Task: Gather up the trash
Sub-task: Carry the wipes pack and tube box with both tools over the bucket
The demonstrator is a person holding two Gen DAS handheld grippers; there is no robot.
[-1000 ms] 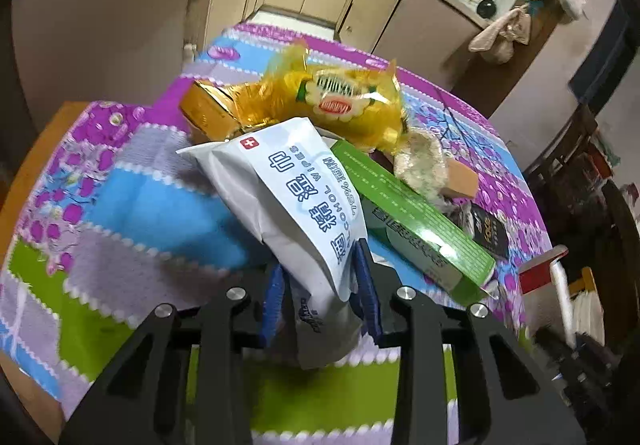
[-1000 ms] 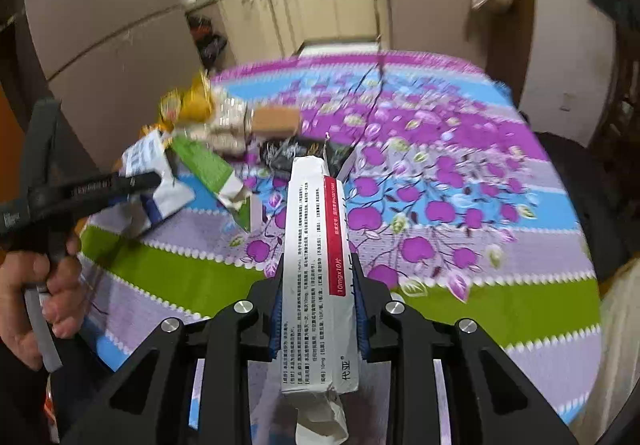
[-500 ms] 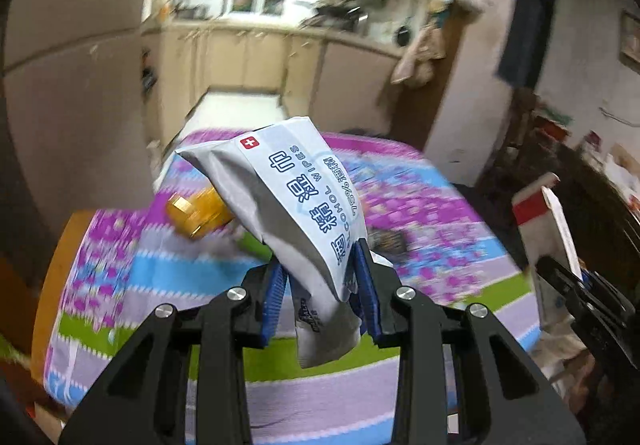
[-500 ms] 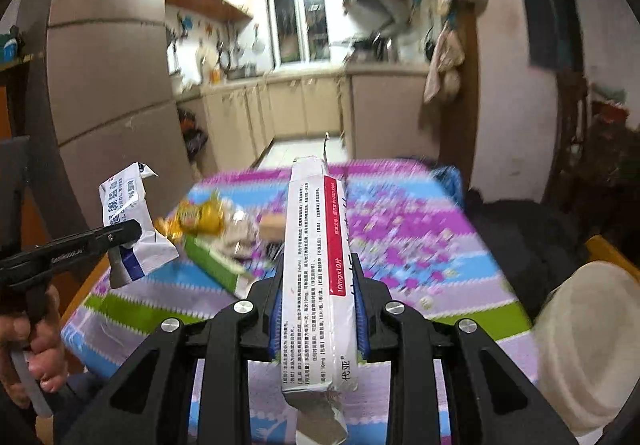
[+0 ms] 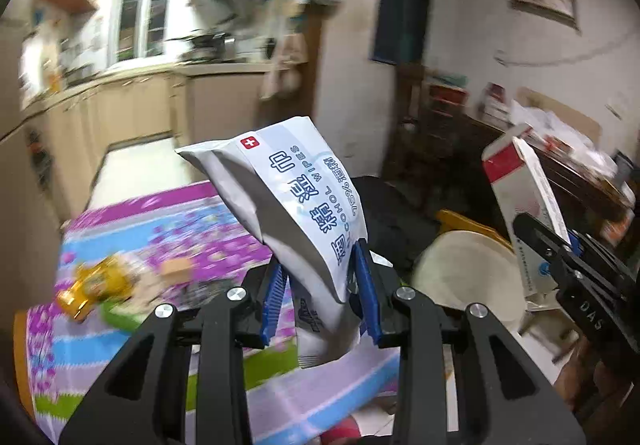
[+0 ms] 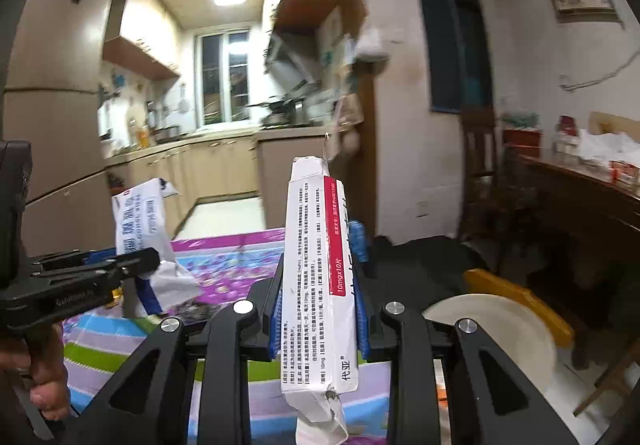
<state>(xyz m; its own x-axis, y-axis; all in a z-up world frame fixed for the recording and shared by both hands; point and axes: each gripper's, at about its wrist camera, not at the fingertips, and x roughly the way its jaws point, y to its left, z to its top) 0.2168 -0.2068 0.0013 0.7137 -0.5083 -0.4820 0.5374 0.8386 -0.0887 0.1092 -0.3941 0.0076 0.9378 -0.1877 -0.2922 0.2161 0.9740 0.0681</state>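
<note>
Left gripper (image 5: 318, 287) is clamped on a white & blue alcohol wipes pack (image 5: 296, 201), blue pads pinching its lower part, pack sticking up and leaning left w/ the red cross corner at top. In the right wrist view the same gripper shows at left, a hand (image 6: 38, 377) around its handle, pack crumpled below the pads. Right gripper (image 6: 320, 301) is closed tight on a long white medicine box (image 6: 318, 277) w/ a red stripe, box standing nearly upright between the pads, torn flap hanging out below. That box also shows at the right edge of the left wrist view, held up in the other gripper, red end on top. Both items are in the air, clear of the surface (image 5: 168, 229), which wears a purple, blue & green floral cloth. On the cloth, left side: a yellow snack wrapper (image 5: 94, 287), a green box just below it (blurred), a small tan block (image 5: 176, 267) near it. To the right of the surface, lower down, sits a round cream bin (image 6: 500, 329) w/ a yellow item (image 6: 520, 297) behind its rim. Beyond it a dark sideboard along the right wall, cluttered w/ boxes & white bags; details too blurred. Kitchen cabinets & a window in the background.
</note>
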